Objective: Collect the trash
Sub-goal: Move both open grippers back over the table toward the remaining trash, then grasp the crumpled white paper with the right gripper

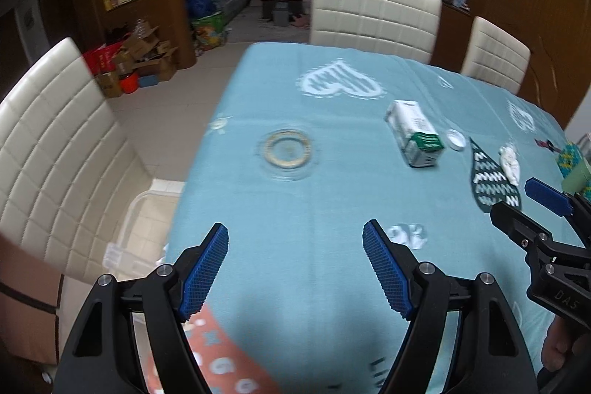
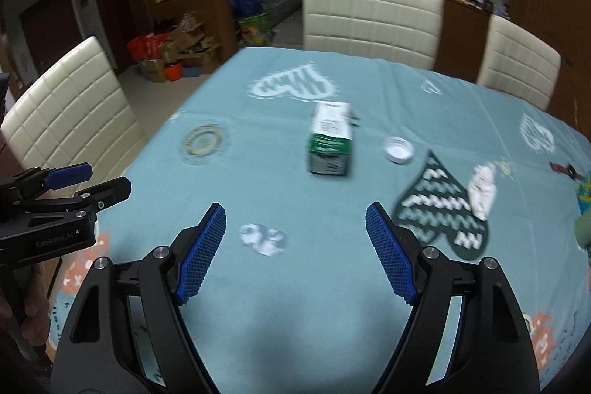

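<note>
Blue tablecloth [image 2: 295, 283]; hand-held gripper [image 2: 295, 239] wide, empty.

Left hand-held gripper [image 1: 295, 268] and right hand-held gripper [image 2: 295, 250] hover side by side, jaws spread, empty.

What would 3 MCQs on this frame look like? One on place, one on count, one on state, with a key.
1. Where does the white cap lie relative to the carton in the right wrist view?
A. to its right
B. on top of it
C. to its left

2. How many cream chairs show around the table?
A. one
B. three
C. five

3. What state is the right gripper in?
A. shut on the carton
B. shut, holding nothing
C. open, holding nothing

Key: 1 A, the cap sits apart on the cloth beside the carton; 2 B, one left, one far end, one far right; 3 C, blue pads stand wide apart over bare cloth.
</note>
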A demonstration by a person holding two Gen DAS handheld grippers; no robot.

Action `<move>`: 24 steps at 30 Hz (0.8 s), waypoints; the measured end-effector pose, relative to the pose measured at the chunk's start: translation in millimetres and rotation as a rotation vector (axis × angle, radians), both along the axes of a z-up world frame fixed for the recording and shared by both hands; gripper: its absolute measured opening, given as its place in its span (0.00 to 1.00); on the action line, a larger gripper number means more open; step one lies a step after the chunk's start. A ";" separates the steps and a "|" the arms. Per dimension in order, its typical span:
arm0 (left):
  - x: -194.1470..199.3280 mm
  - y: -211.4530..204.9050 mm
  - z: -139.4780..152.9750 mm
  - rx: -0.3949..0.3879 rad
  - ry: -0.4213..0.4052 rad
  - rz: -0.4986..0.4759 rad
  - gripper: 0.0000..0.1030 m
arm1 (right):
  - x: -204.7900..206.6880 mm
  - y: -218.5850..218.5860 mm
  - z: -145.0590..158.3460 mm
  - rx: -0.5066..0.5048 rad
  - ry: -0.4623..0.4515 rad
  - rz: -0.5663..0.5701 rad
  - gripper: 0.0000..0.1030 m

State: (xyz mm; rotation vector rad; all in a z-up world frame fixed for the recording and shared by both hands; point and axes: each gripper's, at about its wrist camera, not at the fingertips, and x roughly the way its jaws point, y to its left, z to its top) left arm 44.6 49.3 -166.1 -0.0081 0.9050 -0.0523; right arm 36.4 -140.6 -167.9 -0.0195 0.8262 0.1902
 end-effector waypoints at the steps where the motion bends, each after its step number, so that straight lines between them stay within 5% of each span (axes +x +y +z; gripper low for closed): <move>1: 2.6 -14.3 -0.6 0.000 0.002 -0.023 0.71 | -0.2 -13.8 -1.0 0.000 0.004 -0.024 0.76; 12: 32.7 -109.0 -12.7 -0.007 0.041 -0.140 0.71 | 8.3 -115.8 -12.0 -0.012 0.039 -0.172 0.76; 24: 90.4 -191.5 -23.5 0.030 0.049 -0.252 0.71 | 62.3 -187.1 -42.3 0.018 0.093 -0.260 0.76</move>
